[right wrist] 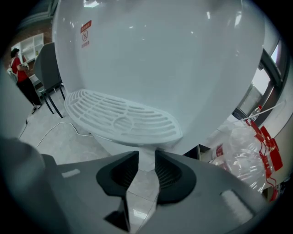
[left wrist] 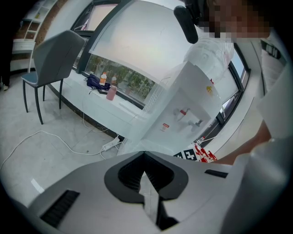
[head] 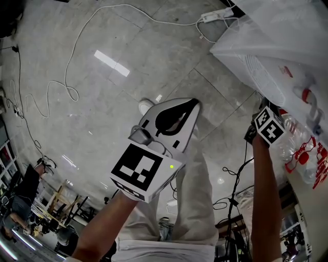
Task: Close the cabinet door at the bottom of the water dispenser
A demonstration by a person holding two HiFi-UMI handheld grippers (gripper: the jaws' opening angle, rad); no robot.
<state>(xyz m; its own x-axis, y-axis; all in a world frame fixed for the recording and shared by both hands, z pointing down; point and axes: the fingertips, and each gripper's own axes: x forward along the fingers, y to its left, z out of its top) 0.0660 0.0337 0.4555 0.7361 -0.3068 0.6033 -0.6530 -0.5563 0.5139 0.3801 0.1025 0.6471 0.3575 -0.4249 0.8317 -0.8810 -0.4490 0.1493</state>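
Bag [right wrist: 266,140] of bottles [right wrist: 227,154] beside water dispenser [right wrist: 160,64]

Grey tiled floor [head: 128,46]: white cable [head: 75,48], power strip [head: 218,15], water dispenser [head: 266,51].

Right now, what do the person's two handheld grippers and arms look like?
Both the left gripper and the right gripper have smooth light-grey shells with black ribbed pads. Each carries a white cube printed with black square markers; the left one shows a small green light. The forearms are bare, with no sleeves in view.
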